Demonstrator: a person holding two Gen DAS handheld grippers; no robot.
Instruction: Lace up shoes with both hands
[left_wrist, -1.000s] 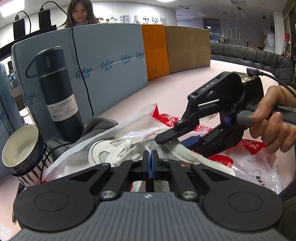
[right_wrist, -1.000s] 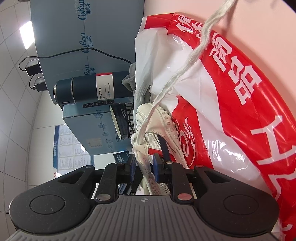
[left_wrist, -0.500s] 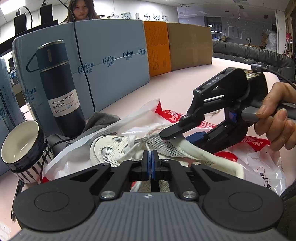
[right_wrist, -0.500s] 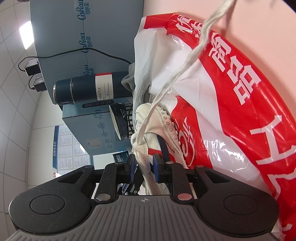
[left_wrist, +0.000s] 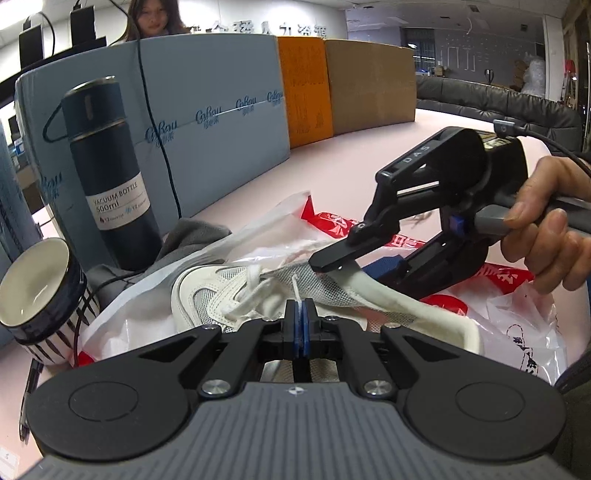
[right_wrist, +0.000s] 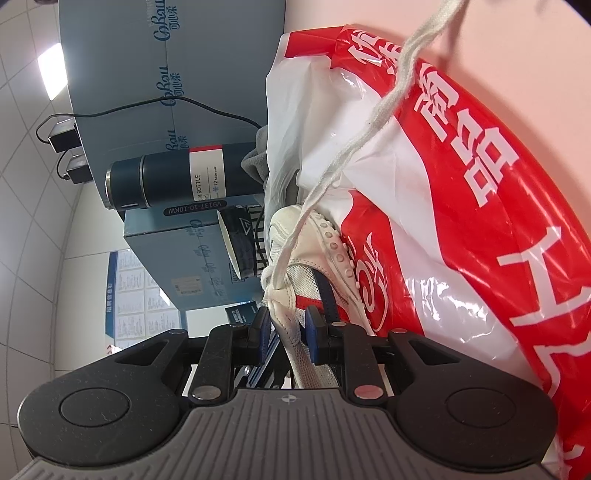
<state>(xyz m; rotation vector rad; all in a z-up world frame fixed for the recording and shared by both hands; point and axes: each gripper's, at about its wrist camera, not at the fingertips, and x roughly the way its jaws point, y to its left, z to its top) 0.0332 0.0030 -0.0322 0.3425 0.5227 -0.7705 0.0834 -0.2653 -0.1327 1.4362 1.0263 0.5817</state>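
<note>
Left gripper (left_wrist: 301, 325) closed, blue pads pressed together on a thin white lace strand (left_wrist: 295, 291) rising from between them toward the shoe's eyelets. Just beyond, white sneaker (left_wrist: 207, 291) lying toe toward the left, mesh upper and loose lace loops on show, resting on a crinkled red-and-white plastic bag (left_wrist: 509, 306). Right gripper (left_wrist: 354, 264) reaching in from the right, held by a hand (left_wrist: 546, 229) wrapped round its handle, fingers clamped on the shoe's white collar and tongue edge, one black finger above the fabric and one below. From the right wrist view, turned sideways: right gripper (right_wrist: 286, 330) part-closed with pale shoe material pinched between the blue pads, sneaker (right_wrist: 314, 251) directly ahead, a long white lace (right_wrist: 373, 118) running from the eyelet area up across the bag (right_wrist: 461, 192) and out of the top edge. Farther out, left of the shoe: grey cloth (left_wrist: 195, 240) tucked under the bag, dark blue vacuum bottle (left_wrist: 110, 177) standing upright, striped mug (left_wrist: 40, 299) tilted with its mouth toward the camera. Behind these, a blue-grey box (left_wrist: 214, 122) with a black cable draped over it, an orange box (left_wrist: 303, 96), a brown cardboard box (left_wrist: 369, 85), all standing on the pink tabletop (left_wrist: 332, 162). Person (left_wrist: 155, 18) partly visible behind the blue-grey box.
</note>
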